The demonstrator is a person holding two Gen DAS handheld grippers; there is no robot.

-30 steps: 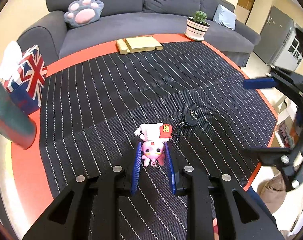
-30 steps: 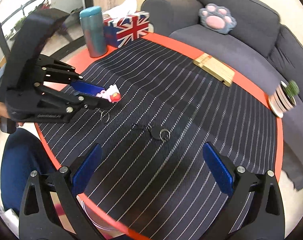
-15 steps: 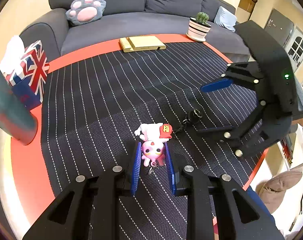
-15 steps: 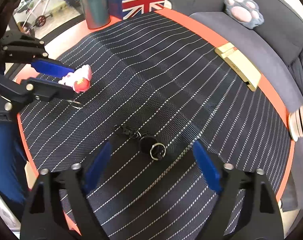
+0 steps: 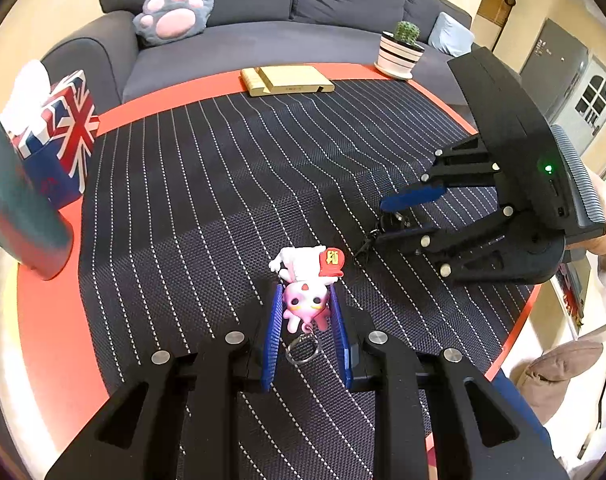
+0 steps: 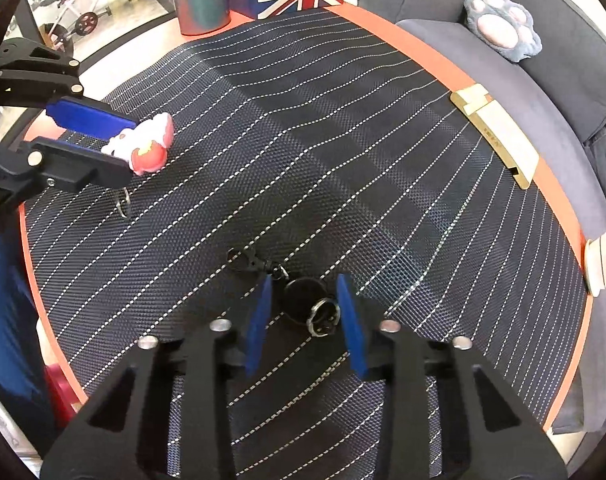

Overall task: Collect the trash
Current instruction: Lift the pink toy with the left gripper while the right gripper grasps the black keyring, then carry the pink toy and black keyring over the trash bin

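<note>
While the left gripper (image 5: pixel 307 312) clasps the pink-and-white plastic figurine keychain with a red cap (image 5: pixel 306 280) between its blue pads, the toy lies on the black woven mat with white stripes (image 5: pixel 223 184), its metal ring (image 5: pixel 302 350) trailing toward the near edge. To the right, the right gripper (image 6: pixel 305 308) straddles the round black retractable reel keychain (image 6: pixel 303 294); its blue pads stand on either side with a narrow gap showing, so it is only partly closed and not yet clamped. The reel's silver split ring (image 6: pixel 323 316) sits at its near right, and its black clip (image 6: pixel 245 260) stretches to the far left. The mat covers a round orange table (image 5: pixel 55 340).

At the left edge, a Union Jack tissue box (image 5: pixel 59 136) holds white tissue (image 5: pixel 27 88) poking out of its top, and a teal metal tumbler (image 5: pixel 19 216) stands just beside it; what it contains cannot be told. On the far rim rest a pale wooden phone stand (image 5: pixel 287 80) and, further right, a white striped ceramic pot (image 5: pixel 399 56) holding a small green cactus (image 5: pixel 407 32). Beyond the table a dark grey sofa (image 5: pixel 263 36) carries a paw-shaped grey and pink cushion (image 5: pixel 175 14).
</note>
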